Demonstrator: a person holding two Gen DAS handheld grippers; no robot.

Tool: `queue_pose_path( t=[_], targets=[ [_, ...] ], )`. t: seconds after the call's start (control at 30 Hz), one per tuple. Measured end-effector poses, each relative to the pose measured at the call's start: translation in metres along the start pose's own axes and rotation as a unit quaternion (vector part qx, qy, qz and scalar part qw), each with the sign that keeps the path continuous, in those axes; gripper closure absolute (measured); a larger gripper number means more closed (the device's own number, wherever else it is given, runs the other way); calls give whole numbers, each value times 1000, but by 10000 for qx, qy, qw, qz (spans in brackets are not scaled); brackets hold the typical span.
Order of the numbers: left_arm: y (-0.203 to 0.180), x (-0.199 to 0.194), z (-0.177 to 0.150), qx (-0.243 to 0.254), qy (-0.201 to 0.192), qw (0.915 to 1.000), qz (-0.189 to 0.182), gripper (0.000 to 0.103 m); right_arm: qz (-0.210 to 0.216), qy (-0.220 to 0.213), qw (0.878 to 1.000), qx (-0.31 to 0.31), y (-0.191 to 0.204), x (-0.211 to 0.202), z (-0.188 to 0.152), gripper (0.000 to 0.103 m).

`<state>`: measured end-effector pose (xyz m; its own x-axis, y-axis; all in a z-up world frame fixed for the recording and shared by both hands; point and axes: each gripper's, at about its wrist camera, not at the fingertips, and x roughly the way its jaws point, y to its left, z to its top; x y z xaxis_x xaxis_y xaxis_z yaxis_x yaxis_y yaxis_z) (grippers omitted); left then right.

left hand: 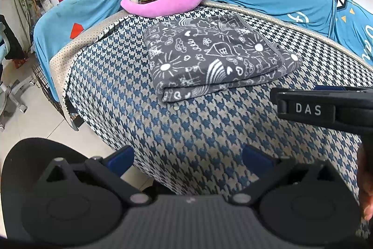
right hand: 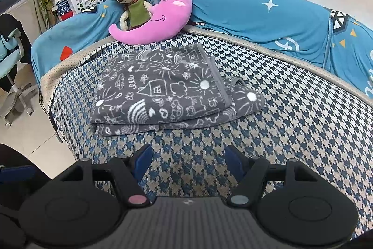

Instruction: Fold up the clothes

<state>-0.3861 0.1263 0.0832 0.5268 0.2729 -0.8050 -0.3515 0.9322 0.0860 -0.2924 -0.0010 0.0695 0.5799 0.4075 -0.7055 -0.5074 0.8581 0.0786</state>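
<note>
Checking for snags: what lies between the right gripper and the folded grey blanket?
Only bare houndstooth bedcover separates the right gripper from the folded grey blanket, as the right wrist view shows.

My left gripper [left hand: 188, 159] is matte black, with two round disc housings flanking a ribbed grey centre plate, angular black link arms pinned by pale silvery round pivots, and dark blue pads lining its jaws. My right gripper [right hand: 188, 159] has the same build, though its left pivot cap looks pinkish and its right one grey. In the left wrist view I see the right gripper from the side, with white letters "DAS" on its black body.
</note>
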Motion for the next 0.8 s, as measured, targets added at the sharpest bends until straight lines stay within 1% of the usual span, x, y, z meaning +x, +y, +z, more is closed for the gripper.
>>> queue_pose_path(
  t=[0.8],
  targets=[
    [-1, 0, -1, -2, -9, 10000, 5, 0, -50, 39, 10000, -30, 0, 2, -1, 34]
  ],
)
